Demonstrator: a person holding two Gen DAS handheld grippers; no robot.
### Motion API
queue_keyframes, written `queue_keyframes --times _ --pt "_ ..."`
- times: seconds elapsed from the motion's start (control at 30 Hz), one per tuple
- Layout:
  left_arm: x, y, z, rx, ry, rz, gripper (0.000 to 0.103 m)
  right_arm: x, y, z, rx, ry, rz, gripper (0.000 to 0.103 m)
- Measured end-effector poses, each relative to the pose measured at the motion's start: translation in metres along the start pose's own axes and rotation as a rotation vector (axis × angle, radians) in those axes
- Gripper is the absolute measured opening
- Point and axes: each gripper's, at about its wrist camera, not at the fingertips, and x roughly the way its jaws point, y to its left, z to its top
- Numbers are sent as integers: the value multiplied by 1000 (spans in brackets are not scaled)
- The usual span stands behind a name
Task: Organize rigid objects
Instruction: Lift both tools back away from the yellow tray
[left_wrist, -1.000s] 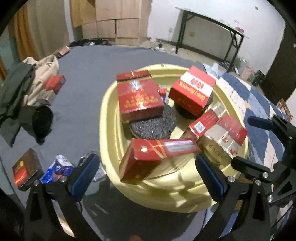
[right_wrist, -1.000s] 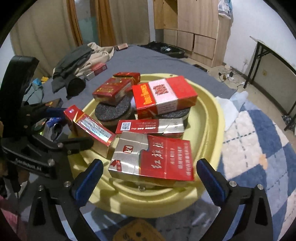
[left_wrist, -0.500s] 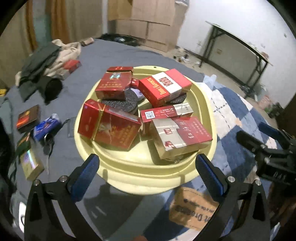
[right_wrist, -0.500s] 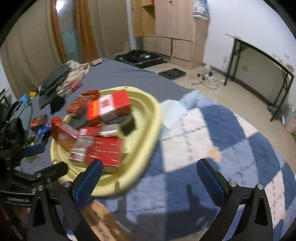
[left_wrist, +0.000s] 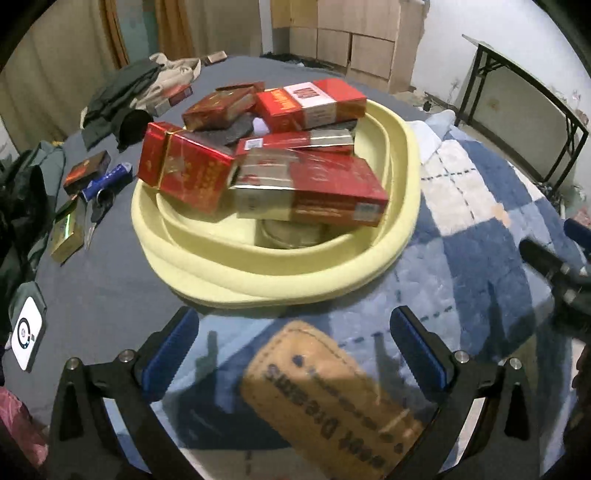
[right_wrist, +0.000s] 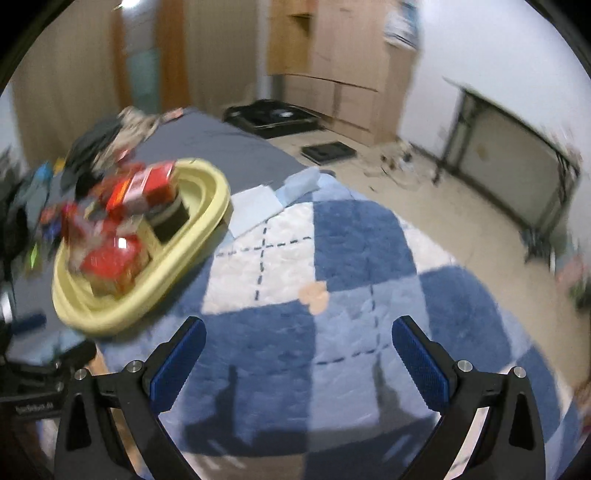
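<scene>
Left gripper (left_wrist: 291, 350): I am holding my fingers spread wide with nothing between them, hovering over a tan label (left_wrist: 332, 402) sewn on the blue checked blanket (left_wrist: 472, 266).
Right gripper (right_wrist: 295, 360): I am keeping these fingers parted and empty too, over bare blanket (right_wrist: 332, 251).
Yellow basin (left_wrist: 280, 280): it is sitting on the bed, straddling the grey sheet (left_wrist: 107, 295) and the blanket edge, just beyond my left fingers.
Red cartons (left_wrist: 306, 188): they are lying piled in the basin; the nearest one is running its long axis left to right, tilted down toward the right, and resting on a round tin (left_wrist: 291, 236).
Only the left view is showing: small boxes (left_wrist: 86, 171), a blue tube (left_wrist: 107, 181) and a white device (left_wrist: 26, 332) lying on the sheet left of the basin.
Only the right view is showing: the floor, a wardrobe (right_wrist: 332, 62) and a black-framed worktop (right_wrist: 517, 147) by the wall.
Hard to make out: the right view is blurring badly, so the cartons (right_wrist: 122, 229) and basin (right_wrist: 147, 295) are smearing at its left; the label text is reading upside down and unclear.
</scene>
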Motion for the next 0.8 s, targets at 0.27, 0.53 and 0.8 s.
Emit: queue_keyframes --times 0.27,0.53,0.8 --pt "24 -20 -6 -21 -49 79 103 34 4 -16 -128 84 92 103" --pt "40 -38 -12 -18 -99 96 103 61 -2 -14 -128 69 71 103" --pt "41 -29 -15 -56 -91 38 103 64 -1 -22 -139 29 83 103"
